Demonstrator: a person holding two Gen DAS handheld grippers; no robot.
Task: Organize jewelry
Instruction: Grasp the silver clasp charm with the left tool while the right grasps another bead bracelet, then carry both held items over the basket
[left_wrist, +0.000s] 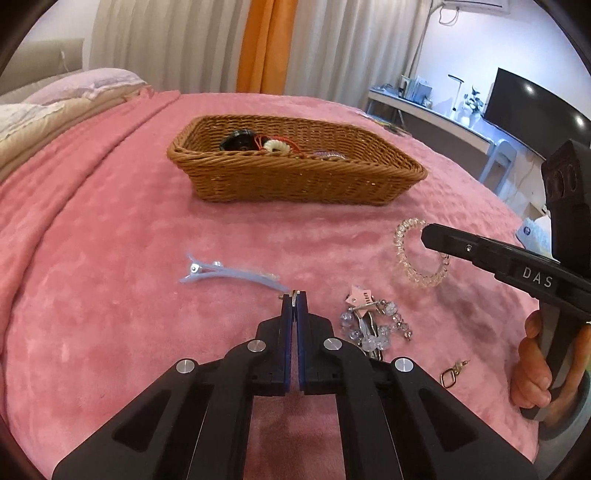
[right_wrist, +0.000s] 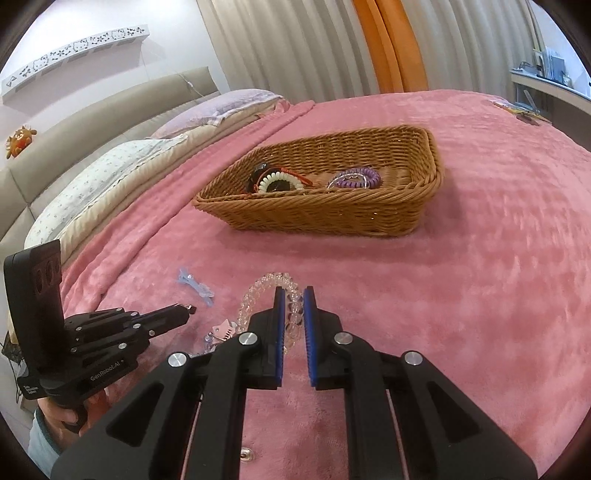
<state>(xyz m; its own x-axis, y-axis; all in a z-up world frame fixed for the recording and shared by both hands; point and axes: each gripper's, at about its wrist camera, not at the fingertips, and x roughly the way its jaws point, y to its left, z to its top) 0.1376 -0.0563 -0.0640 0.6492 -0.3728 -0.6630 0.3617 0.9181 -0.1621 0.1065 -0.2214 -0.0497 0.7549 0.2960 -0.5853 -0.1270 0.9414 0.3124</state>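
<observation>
A wicker basket (left_wrist: 295, 181) stands on the pink blanket and holds a black piece, a cream beaded bracelet and purple coil ties (right_wrist: 354, 179). My left gripper (left_wrist: 294, 295) is shut on a small metal earring (left_wrist: 291, 294) just above the blanket, next to a blue hair clip (left_wrist: 229, 273). My right gripper (right_wrist: 293, 295) has its jaws closed around one side of a clear beaded bracelet (right_wrist: 266, 286) that lies on the blanket; it also shows in the left wrist view (left_wrist: 417, 258). A crystal bead cluster (left_wrist: 373, 325) and a gold earring (left_wrist: 452, 373) lie nearby.
Pillows (right_wrist: 110, 177) and a headboard lie at the left. A desk with a monitor (left_wrist: 535, 107) stands at the right, past the bed's edge. A small clear piece (right_wrist: 245, 455) lies under my right gripper.
</observation>
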